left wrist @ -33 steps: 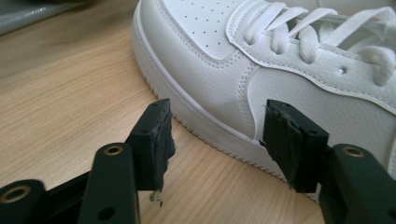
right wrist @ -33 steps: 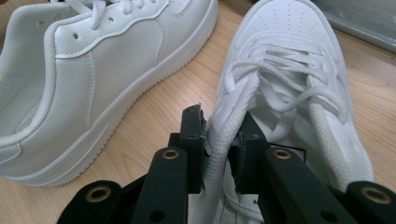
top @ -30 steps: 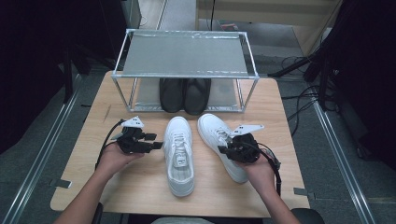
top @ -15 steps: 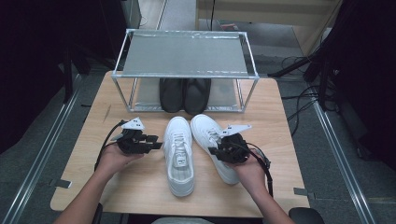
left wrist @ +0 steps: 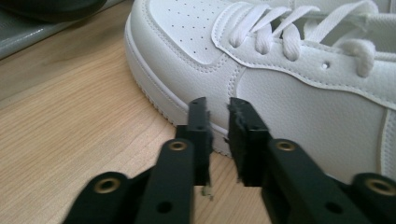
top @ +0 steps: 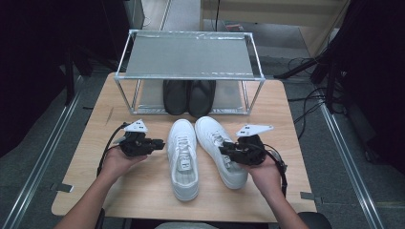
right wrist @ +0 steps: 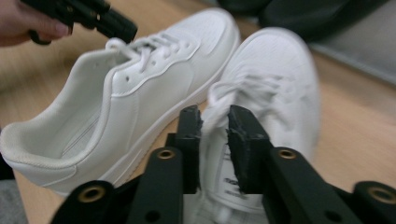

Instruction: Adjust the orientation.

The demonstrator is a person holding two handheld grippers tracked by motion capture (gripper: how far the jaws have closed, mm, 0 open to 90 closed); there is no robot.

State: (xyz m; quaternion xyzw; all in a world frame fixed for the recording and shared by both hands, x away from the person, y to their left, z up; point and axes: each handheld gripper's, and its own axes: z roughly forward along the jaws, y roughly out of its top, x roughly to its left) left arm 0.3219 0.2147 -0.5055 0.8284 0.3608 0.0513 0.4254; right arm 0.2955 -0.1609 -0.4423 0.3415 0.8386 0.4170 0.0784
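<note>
Two white sneakers lie side by side on the wooden table [top: 143, 195]. My left gripper [top: 161, 142] is level beside the outer side of the left sneaker [top: 184, 160]. Its jaws have just been closing. In the left gripper view the left gripper [left wrist: 218, 105] keeps a narrow gap with nothing in it, just short of that sneaker's sole [left wrist: 303, 93]. My right gripper [top: 222, 149] reaches over the right sneaker [top: 212, 133]. In the right gripper view the right gripper [right wrist: 215, 114] is shut on the laced tongue of the blurred right sneaker [right wrist: 275, 79].
A metal shoe rack [top: 188, 55] stands at the table's far edge, with a pair of black shoes [top: 188, 95] on its bottom shelf. Dark floor and cables surround the table. Bare wood lies to the left and right of the sneakers.
My left gripper's jaws have drawn together from wide open. The right gripper and the right sneaker have shifted a little leftward, toward the left sneaker.
</note>
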